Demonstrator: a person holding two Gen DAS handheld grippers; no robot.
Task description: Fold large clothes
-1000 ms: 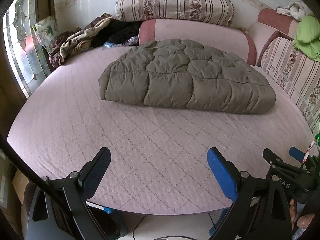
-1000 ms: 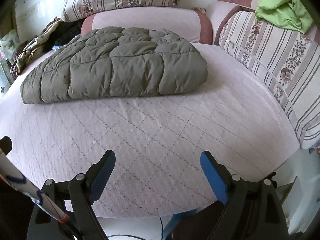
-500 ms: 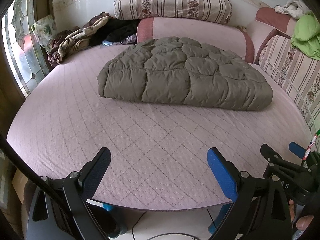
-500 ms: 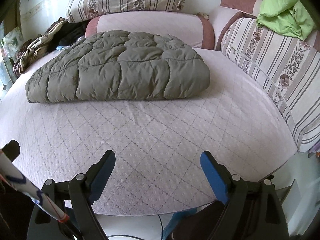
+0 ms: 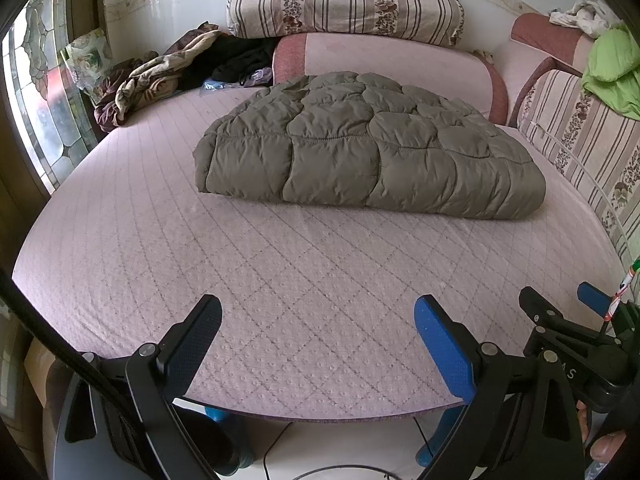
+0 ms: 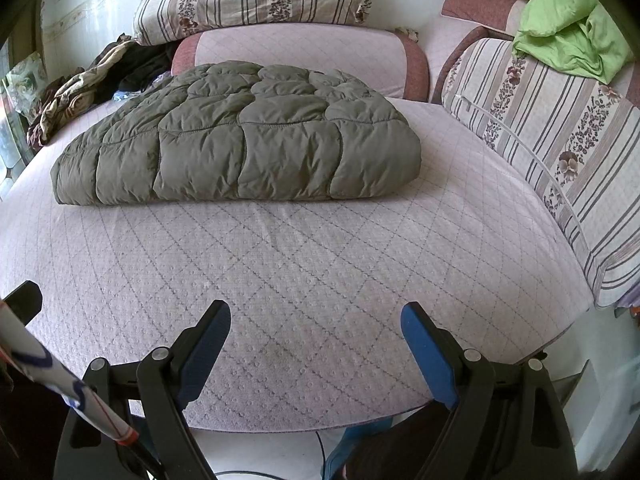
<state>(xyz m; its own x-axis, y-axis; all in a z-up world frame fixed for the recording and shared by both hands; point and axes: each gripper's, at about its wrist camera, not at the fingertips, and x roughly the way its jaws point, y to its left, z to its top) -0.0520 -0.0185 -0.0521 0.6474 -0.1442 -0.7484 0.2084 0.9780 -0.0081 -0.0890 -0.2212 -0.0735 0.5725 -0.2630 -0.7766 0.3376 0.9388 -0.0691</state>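
My left gripper (image 5: 318,320) hangs at the near edge of the bed (image 5: 320,280), its fingers spread wide with nothing between them. My right gripper (image 6: 316,316) does the same just beside it, jaws wide apart and empty over the pink quilted cover. From the left wrist camera I can see the right tool low at the right edge, apart from my left fingers.

Compared with a second ago, both grippers have pulled back a little and lifted slightly: more of the mattress front and the pale floor below it now shows, and the jacket sits a touch higher and farther off in each view. The finger spread has not changed.

Beyond the bare stretch of cover lies the olive puffer jacket (image 5: 360,148), well apart from both grippers, toward the back of the bed. It is folded into a thick, roughly rectangular bundle, puffed in quilted panels, its near edge rounded and fairly straight. Behind it stand a pink bolster (image 5: 392,56) and a striped floral cushion (image 5: 344,0); a heap of dark clothes (image 5: 168,72) lies at the far left, and a green cloth (image 6: 572,40) drapes over the right-hand cushions.
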